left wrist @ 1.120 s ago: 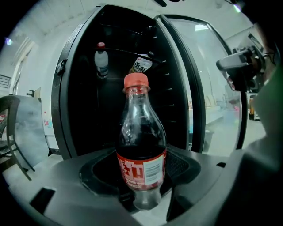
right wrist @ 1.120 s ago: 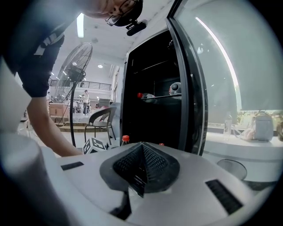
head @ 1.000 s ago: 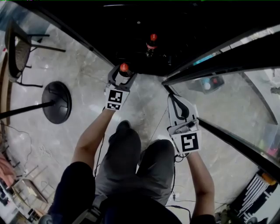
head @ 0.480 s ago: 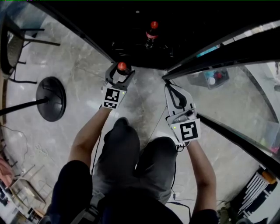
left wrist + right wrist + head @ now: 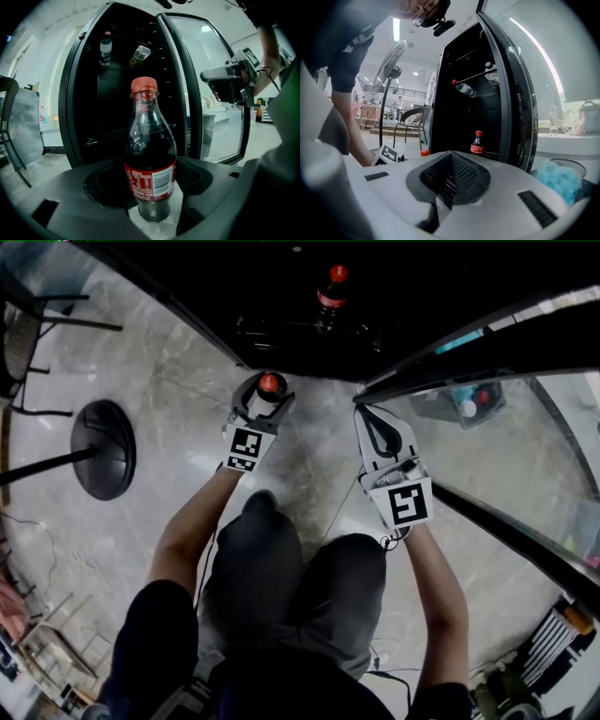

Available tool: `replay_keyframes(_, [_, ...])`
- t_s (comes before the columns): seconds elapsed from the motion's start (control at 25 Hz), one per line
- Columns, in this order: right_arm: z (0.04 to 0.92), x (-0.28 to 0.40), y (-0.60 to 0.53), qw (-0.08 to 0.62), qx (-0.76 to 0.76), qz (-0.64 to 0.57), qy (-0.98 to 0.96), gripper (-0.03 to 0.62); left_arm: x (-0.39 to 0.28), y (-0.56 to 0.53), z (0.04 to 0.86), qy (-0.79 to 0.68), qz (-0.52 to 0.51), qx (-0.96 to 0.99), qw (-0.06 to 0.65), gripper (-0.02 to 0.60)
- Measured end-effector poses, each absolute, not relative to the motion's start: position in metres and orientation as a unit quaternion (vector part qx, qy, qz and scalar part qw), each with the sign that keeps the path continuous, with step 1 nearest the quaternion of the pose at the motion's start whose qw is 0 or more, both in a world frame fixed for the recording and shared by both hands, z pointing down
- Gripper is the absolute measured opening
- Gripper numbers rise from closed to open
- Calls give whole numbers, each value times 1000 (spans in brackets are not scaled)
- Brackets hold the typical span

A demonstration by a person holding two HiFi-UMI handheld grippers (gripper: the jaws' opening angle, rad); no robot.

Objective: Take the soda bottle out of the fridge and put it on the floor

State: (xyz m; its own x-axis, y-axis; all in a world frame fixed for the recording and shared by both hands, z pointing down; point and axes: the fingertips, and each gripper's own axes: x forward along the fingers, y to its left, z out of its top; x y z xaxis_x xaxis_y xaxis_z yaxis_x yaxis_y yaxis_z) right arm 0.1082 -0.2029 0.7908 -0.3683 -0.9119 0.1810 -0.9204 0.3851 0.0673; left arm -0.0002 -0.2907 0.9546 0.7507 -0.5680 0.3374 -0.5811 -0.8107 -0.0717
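Soda bottle (image 5: 150, 154) sits clamped in left gripper (image 5: 267, 390); right gripper (image 5: 364, 416) has jaws together.

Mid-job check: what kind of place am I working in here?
Probably a large open indoor hall, perhaps a canteen: a glass-door drinks fridge stands on a polished stone floor, with a pedestal fan and a chair nearby. The left gripper holds the soda bottle just outside it.
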Motion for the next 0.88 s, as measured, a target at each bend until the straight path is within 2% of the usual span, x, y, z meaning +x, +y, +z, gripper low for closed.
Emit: replay_keyframes(0.88, [858,110,-196,99,556,26,-825,18,14,-276,1056,-300,198,932,36,319])
